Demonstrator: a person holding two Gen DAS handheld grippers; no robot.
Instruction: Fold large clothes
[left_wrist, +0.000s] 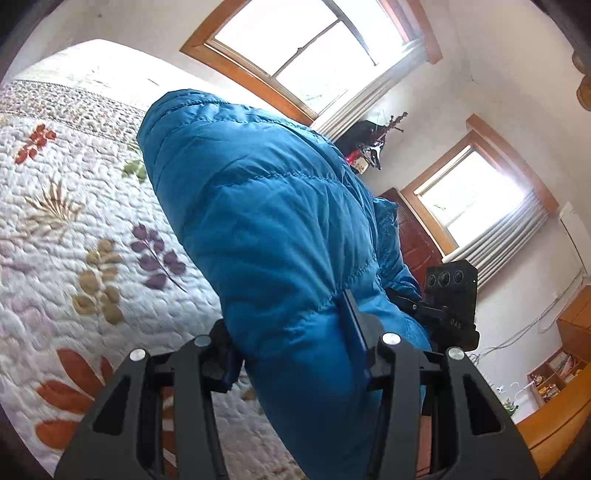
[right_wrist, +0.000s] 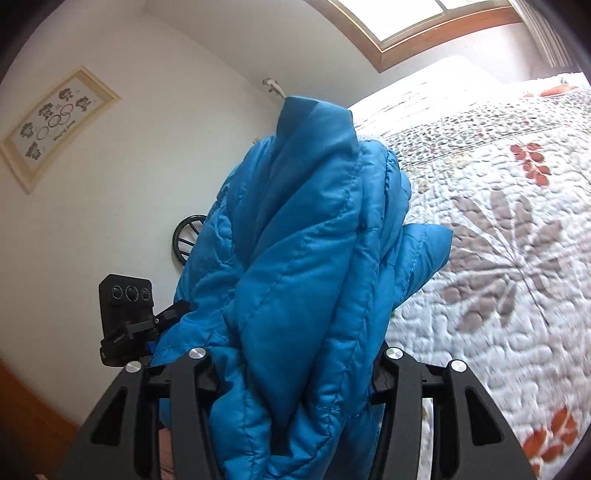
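A blue quilted puffer jacket (left_wrist: 258, 206) is lifted off the bed and bunched between the two grippers. My left gripper (left_wrist: 291, 332) is shut on a thick fold of it, and the padding bulges up over the fingers. My right gripper (right_wrist: 295, 369) is shut on another bundle of the same jacket (right_wrist: 306, 240), whose folds stand up in front of the camera. In the left wrist view the right gripper's black body (left_wrist: 448, 295) shows just right of the jacket. The left gripper's body (right_wrist: 125, 306) shows at the left in the right wrist view. The fingertips are largely buried in fabric.
A white quilted bedspread (left_wrist: 74, 221) with leaf and flower prints lies under the jacket (right_wrist: 498, 258). Two wood-framed windows (left_wrist: 306, 48) (left_wrist: 469, 192), a dark door (left_wrist: 413, 236), a coat stand (left_wrist: 369, 144) and a wooden shelf (left_wrist: 554, 373) stand beyond. A framed picture (right_wrist: 55, 125) hangs on the white wall.
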